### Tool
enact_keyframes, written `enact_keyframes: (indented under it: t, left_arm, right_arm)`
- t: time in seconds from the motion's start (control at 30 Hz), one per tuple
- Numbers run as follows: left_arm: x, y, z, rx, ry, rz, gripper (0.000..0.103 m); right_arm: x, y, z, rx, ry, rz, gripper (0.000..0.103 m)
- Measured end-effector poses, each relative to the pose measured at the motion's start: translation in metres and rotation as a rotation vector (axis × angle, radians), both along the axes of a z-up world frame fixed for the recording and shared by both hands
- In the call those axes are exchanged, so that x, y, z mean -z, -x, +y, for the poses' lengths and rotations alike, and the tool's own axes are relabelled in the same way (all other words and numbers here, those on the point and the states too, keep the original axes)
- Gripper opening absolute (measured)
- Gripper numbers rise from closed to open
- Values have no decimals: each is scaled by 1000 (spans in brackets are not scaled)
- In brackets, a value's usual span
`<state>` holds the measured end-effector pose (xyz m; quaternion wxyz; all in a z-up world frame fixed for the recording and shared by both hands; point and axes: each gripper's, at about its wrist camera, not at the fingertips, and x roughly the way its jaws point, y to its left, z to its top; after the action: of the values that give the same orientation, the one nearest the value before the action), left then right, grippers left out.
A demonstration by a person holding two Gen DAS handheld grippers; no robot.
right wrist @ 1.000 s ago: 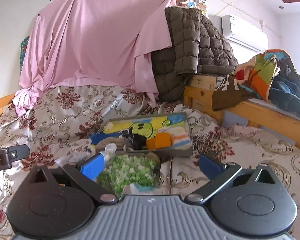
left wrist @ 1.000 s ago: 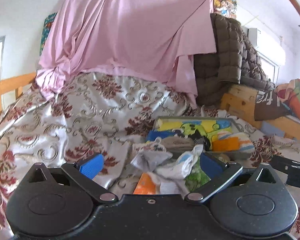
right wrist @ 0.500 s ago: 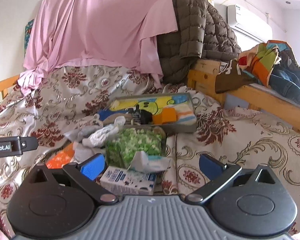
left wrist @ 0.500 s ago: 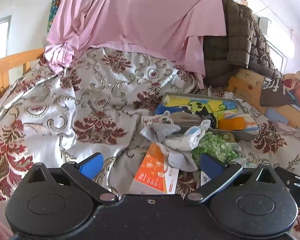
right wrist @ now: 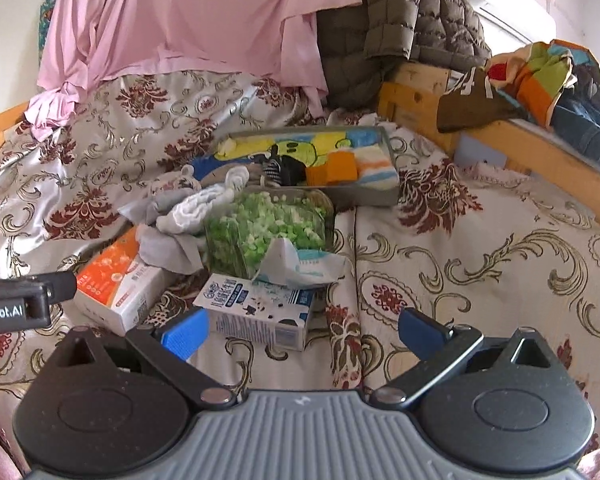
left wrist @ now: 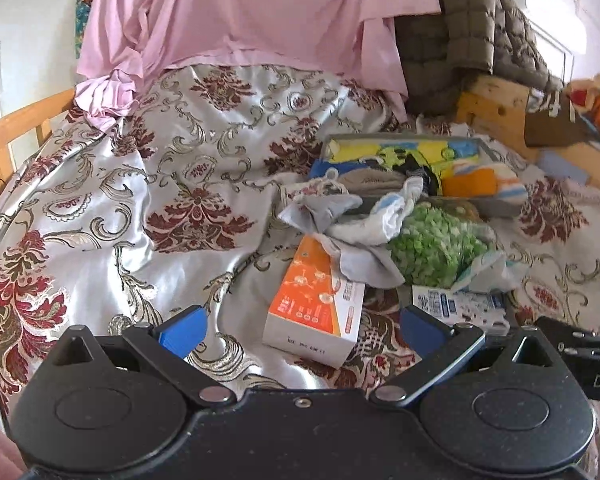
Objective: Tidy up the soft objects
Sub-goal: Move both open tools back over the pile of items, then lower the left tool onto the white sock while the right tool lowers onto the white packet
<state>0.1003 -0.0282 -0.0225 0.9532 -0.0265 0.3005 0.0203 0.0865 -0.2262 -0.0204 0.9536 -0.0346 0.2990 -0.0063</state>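
A heap of grey and white socks lies on the floral bedspread, draped over an orange-and-white carton. Beside it sits a bag of green bits, with a blue-and-white milk carton in front. Behind them a grey tray holds folded colourful cloths and dark socks. My left gripper stands open just short of the orange carton. Open too, my right gripper frames the milk carton's near end. Both are empty.
A pink sheet and a brown quilted jacket hang at the back. A wooden bed frame with piled clothes runs along the right. A wooden rail borders the left. Bare bedspread lies right of the pile.
Both grippers have pulled back and tilted down, so the cartons in front of the pile have come into view. Both stay open; nothing on the bed has moved.
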Motion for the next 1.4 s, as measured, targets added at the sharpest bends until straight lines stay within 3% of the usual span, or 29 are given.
enact_keyframes:
  t: [0.33, 0.93, 1.23, 1.4]
  left_arm:
    - [4, -10, -3, 2, -2, 55, 102]
    - [0, -15, -3, -9, 40, 44, 102]
    - [-3, -18, 6, -18, 68, 31, 102]
    - [-15, -21, 9, -20, 24, -16, 102]
  right_arm:
    - [5, -9, -3, 27, -28, 39, 103]
    - [3, -15, -8, 75, -64, -5, 103]
    - [-4, -14, -6, 73, -61, -81, 103]
    - [-10, -14, -8, 96, -66, -118, 103]
